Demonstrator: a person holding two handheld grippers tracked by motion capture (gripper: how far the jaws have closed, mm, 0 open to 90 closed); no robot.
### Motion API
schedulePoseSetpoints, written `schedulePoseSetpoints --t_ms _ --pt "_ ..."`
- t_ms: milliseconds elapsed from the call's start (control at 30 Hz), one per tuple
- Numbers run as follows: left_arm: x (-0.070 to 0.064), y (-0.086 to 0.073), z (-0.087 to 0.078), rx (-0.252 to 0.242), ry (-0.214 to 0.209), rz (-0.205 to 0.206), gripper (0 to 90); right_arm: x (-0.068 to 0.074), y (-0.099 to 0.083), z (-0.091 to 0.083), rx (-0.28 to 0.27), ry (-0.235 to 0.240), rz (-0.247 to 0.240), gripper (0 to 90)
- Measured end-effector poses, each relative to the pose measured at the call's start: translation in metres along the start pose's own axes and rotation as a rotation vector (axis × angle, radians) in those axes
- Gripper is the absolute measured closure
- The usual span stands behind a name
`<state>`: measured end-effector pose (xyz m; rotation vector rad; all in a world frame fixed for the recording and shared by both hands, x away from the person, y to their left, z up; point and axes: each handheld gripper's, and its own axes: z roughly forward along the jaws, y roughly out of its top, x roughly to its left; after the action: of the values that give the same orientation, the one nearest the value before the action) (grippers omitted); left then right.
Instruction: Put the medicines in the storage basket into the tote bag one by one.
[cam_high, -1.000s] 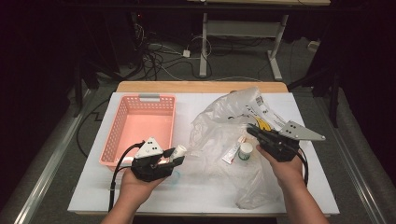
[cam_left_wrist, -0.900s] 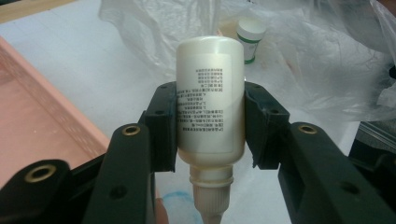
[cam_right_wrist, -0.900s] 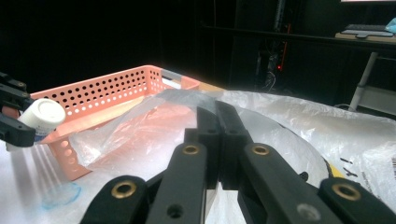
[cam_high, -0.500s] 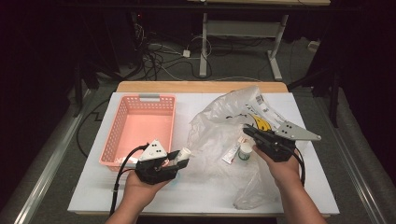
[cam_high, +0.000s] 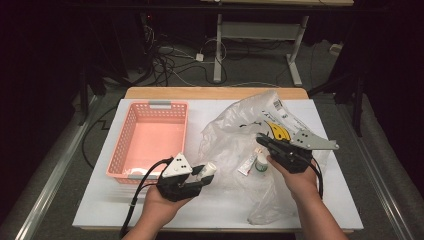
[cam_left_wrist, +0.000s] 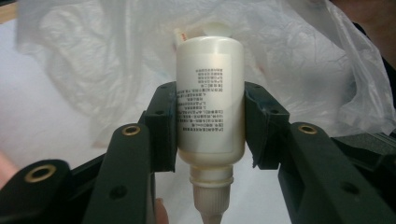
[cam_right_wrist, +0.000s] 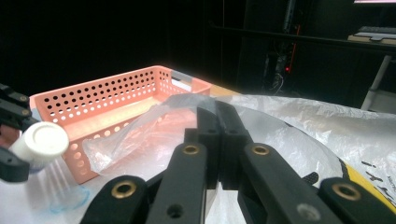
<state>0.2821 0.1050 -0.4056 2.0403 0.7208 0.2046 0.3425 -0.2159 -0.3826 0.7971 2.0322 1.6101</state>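
since a second ago the left gripper (cam_high: 200, 176), clamped on the bottle (cam_left_wrist: 210, 100), has drawn back from the bag (cam_high: 240, 135); the right gripper (cam_right_wrist: 217, 116) pinches plastic shut, and the smooth bottle could slip.

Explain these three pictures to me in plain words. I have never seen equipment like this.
A person stands at a white table and holds a hand-operated black gripper in each hand.

The high view looks down from above. The two others come from cameras that ride on the grippers and look along their black jaws.

On the table sit an empty pink basket and a crumpled clear plastic bag, with a small tube and a small bottle by it.

The left gripper clamps a white bottle sideways, its nozzle toward the camera. The right gripper is shut on a pinched fold of the bag.
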Motion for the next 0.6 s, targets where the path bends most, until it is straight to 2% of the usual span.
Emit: schedulePoseSetpoints --t_ms 300,533,600 --pt "-0.009 0.014 0.034 -0.002 -0.029 0.014 57.8 -0.001 -0.001 0.001 0.006 -0.002 0.004 90.0" --pt "-0.008 0.029 0.067 0.017 -0.009 0.025 57.7 -0.003 -0.002 0.001 0.004 -0.007 0.005 90.0" --pt "-0.005 0.033 0.075 0.013 -0.005 0.015 57.7 -0.004 -0.003 0.001 0.002 -0.009 0.011 90.0"
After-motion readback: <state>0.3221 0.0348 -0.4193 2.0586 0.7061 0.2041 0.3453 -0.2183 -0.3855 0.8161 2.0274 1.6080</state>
